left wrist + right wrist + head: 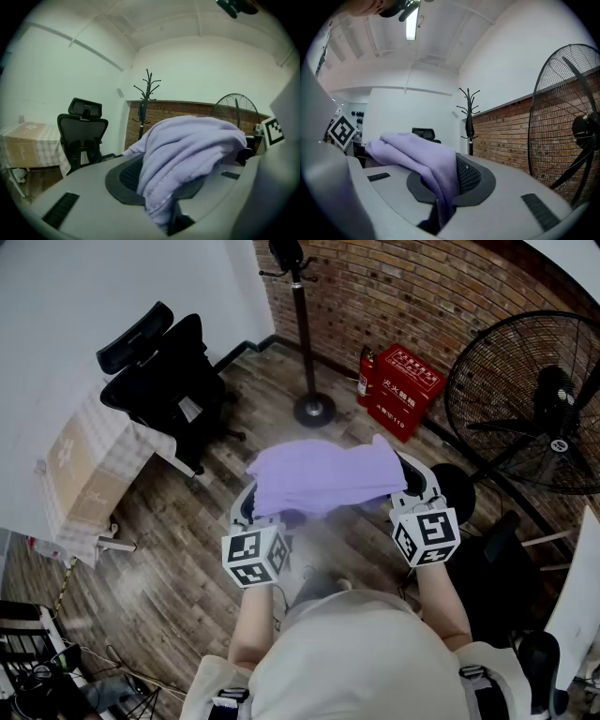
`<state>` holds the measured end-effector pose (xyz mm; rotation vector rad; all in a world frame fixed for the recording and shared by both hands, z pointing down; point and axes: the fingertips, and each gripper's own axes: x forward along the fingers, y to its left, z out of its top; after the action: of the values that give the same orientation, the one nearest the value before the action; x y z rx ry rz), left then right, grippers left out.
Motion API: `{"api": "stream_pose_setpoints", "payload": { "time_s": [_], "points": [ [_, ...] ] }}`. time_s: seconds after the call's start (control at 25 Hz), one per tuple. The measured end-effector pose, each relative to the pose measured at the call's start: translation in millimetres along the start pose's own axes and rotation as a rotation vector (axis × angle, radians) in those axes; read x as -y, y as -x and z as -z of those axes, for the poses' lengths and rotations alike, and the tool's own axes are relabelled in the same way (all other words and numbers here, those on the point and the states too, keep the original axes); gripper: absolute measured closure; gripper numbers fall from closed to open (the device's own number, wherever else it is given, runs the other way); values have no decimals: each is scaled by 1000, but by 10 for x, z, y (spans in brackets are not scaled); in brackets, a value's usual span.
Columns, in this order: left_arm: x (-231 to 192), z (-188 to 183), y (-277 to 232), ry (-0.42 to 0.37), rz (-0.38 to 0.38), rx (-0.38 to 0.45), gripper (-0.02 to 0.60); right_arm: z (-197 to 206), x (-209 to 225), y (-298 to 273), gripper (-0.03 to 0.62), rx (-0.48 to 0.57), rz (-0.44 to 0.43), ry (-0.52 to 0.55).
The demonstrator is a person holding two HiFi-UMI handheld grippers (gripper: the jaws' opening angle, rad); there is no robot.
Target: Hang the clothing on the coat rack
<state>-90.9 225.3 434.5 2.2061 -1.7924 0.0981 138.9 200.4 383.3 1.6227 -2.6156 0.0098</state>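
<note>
I see an office or studio room: a black office chair point(164, 381) by a white wall point(94, 287), a brick wall point(422, 287) behind the coat rack point(302, 324), a red fire-extinguisher box point(405, 390), a large floor fan point(530, 399) and a wood plank floor point(178, 559).

- A black office chair point(164, 381) stands on the wooden floor point(187, 549), beside a desk point(136, 442) draped in checked cloth.
- A cardboard box point(70, 465) lies on that desk.
- A red box point(405, 390) and a fire extinguisher point(366, 376) sit against the brick wall point(422, 296).
- A large black fan point(530, 399) stands to the right.
</note>
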Motion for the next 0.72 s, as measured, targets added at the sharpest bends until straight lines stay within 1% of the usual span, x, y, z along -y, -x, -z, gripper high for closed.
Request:
{"api": "stream_pose_setpoints", "payload": {
  "time_s": [0.2,0.4,0.72],
  "points": [
    [67,28,125,23,13,8,489,0,-36,164,576,5,12,-10],
    [50,35,220,12,12,0,491,-6,-108,233,576,-1,9,-14],
    [113,39,307,30,7,17,489,-56,-112,317,576,27,-7,-21]
  ]
}}
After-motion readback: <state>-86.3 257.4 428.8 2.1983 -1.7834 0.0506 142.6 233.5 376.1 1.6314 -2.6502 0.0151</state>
